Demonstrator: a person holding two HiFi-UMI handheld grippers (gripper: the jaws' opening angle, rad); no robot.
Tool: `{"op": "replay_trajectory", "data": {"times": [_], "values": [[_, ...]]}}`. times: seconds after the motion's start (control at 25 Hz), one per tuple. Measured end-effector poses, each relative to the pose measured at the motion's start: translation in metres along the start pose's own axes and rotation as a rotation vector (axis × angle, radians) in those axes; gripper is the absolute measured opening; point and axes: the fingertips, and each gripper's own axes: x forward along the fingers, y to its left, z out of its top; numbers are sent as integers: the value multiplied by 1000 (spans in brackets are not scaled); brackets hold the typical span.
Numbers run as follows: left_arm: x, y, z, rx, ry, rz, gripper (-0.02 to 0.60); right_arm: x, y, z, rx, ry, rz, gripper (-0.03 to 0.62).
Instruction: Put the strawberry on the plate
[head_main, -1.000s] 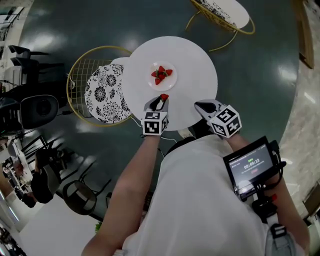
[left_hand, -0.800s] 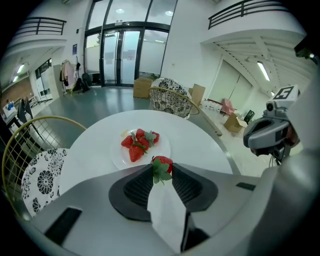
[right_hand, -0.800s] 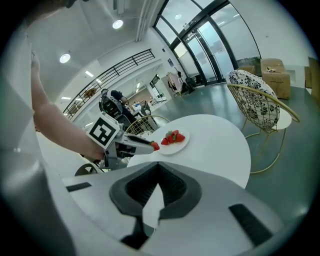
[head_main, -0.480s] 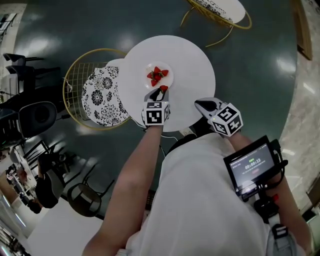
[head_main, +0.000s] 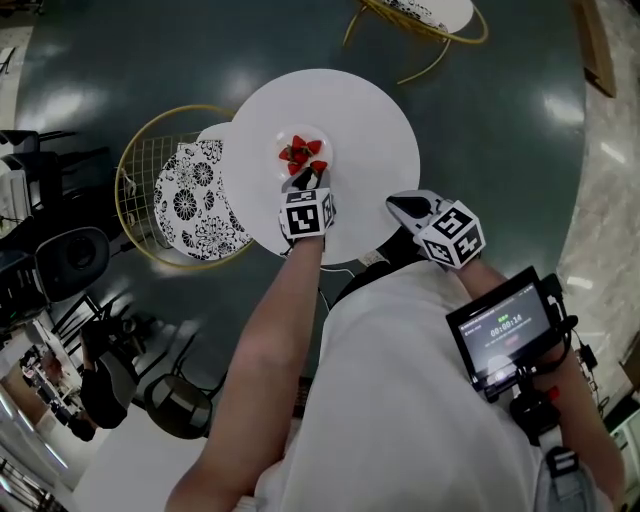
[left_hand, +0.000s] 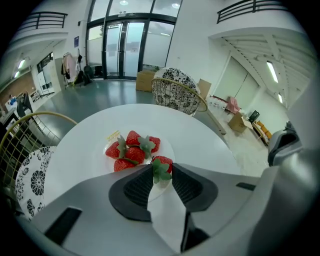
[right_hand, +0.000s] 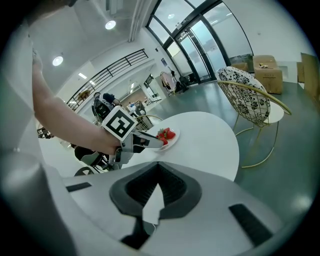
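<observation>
A red strawberry (left_hand: 162, 167) with green leaves sits pinched between the tips of my left gripper (left_hand: 161, 176), which is shut on it just above the near rim of the white plate (left_hand: 167, 148). Several strawberries (left_hand: 131, 150) lie heaped on that plate. From the head view the left gripper (head_main: 314, 178) reaches over the plate (head_main: 324, 150) on the round white table (head_main: 370, 130), the held strawberry (head_main: 318, 167) at its tip. My right gripper (head_main: 404, 209) hangs at the table's near edge, jaws shut, holding nothing. The right gripper view shows the left gripper (right_hand: 161, 139) at the plate (right_hand: 172, 142).
A wire chair with a black-and-white patterned cushion (head_main: 192, 200) stands left of the table. Another such chair (head_main: 420, 15) is beyond it. Dark green floor surrounds the table. The person's wrist-mounted screen (head_main: 505, 328) is at lower right.
My left gripper has carried the strawberry forward from the table's near part to the plate's near rim. The right gripper has stayed at the table's edge.
</observation>
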Motion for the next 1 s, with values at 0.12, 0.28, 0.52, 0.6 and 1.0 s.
{"op": "replay_trajectory", "data": {"times": [0.12, 0.28, 0.52, 0.6, 1.0], "values": [[5, 6, -2, -26, 19, 19, 123, 0, -1, -1, 5, -2, -3, 6], [7, 5, -3, -41, 31, 38, 123, -6, -4, -4, 13, -5, -17, 6], [7, 13, -2, -60, 36, 50, 124, -3, -4, -1, 22, 1, -20, 6], [6, 13, -1, -59, 34, 51, 124, -3, -4, 0, 22, 4, -18, 6], [-2, 6, 3, 26, -33, 42, 124, -2, -3, 1, -8, 3, -10, 6]]}}
